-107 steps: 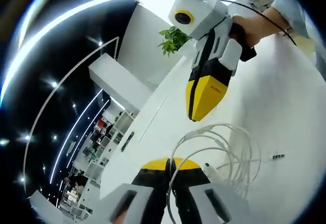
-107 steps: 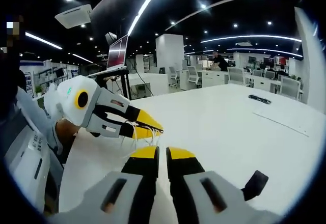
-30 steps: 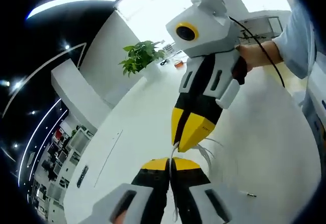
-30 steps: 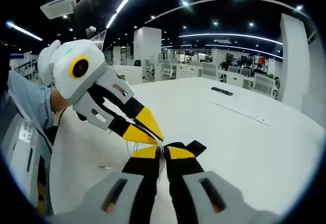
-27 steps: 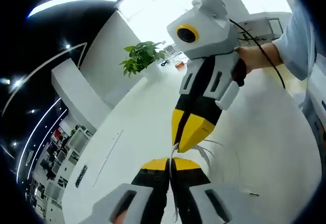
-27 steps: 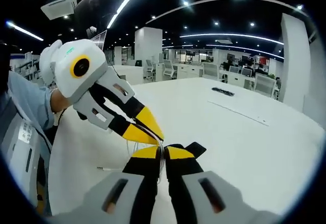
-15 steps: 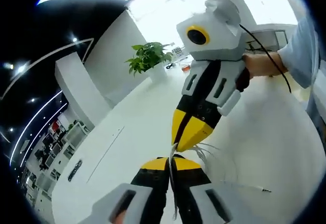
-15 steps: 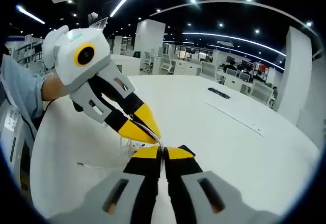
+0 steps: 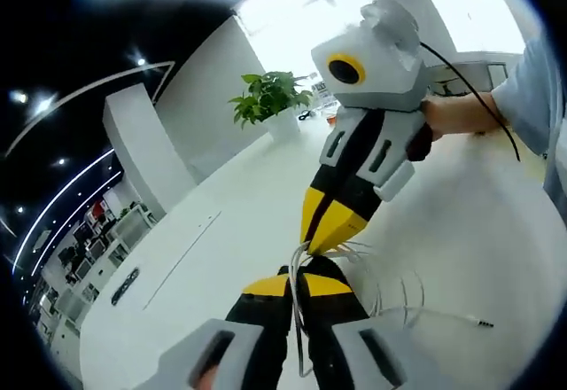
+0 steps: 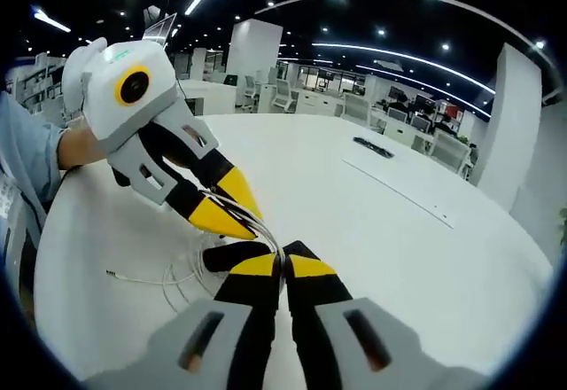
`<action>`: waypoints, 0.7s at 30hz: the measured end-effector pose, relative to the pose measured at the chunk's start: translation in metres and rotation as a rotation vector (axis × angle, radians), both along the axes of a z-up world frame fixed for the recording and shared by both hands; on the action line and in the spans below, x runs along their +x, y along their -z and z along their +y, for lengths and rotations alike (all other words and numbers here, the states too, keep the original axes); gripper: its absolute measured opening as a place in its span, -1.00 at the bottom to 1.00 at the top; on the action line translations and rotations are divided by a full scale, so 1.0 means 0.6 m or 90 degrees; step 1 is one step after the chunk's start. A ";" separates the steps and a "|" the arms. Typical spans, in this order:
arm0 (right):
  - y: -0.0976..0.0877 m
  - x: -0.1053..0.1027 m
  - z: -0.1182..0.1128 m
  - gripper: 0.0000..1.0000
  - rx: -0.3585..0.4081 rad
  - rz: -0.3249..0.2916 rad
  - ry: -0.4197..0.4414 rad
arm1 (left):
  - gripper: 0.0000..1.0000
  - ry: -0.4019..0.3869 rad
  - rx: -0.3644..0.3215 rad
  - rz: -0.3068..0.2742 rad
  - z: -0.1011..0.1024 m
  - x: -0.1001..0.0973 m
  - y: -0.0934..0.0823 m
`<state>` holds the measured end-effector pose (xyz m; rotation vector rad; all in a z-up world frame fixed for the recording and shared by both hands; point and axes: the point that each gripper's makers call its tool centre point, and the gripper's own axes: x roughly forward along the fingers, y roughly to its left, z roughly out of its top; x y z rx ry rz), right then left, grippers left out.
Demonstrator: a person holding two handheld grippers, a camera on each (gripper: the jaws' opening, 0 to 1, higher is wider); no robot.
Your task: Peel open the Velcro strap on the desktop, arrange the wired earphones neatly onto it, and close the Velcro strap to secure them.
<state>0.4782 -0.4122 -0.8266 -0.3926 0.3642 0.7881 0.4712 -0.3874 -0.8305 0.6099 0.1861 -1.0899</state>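
The white earphone cable (image 9: 386,294) hangs in loose loops over the white table (image 9: 221,257), its plug (image 9: 483,323) lying to the right. My left gripper (image 9: 297,282) is shut on a strand of the cable. The right gripper (image 9: 326,230) comes down from the upper right and pinches the same bundle just above my tips. In the right gripper view, my right gripper (image 10: 283,264) is shut on the cable (image 10: 182,276), tip to tip with the left gripper (image 10: 223,211). The black Velcro strap (image 10: 226,253) lies flat on the table right under both tips.
A potted plant (image 9: 268,99) stands at the table's far edge. A black bar-shaped object (image 10: 372,148) and a long flat sheet (image 10: 403,193) lie far across the table (image 10: 381,248). A person's hand and sleeve (image 10: 49,155) hold the left gripper.
Both grippers stay shut on the cable, tip to tip. The bundle has come lower, and more cable loops and the plug now spread out on the table beside the strap.
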 end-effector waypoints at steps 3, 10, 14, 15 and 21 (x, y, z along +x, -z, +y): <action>0.006 0.005 -0.003 -0.89 0.003 0.011 0.003 | -0.84 -0.005 -0.004 0.024 0.001 0.003 0.009; 0.020 0.015 -0.007 -0.89 0.003 0.028 0.005 | -0.83 -0.019 -0.022 0.072 0.006 0.010 0.020; 0.027 0.019 -0.009 -0.89 0.005 0.035 0.007 | -0.83 -0.024 -0.016 0.075 0.007 0.013 0.029; 0.028 0.020 -0.009 -0.89 0.006 0.038 0.007 | -0.83 -0.024 -0.015 0.076 0.007 0.013 0.030; 0.037 0.017 -0.008 -0.89 0.009 0.052 0.002 | -0.81 -0.021 -0.017 0.081 0.007 0.011 0.032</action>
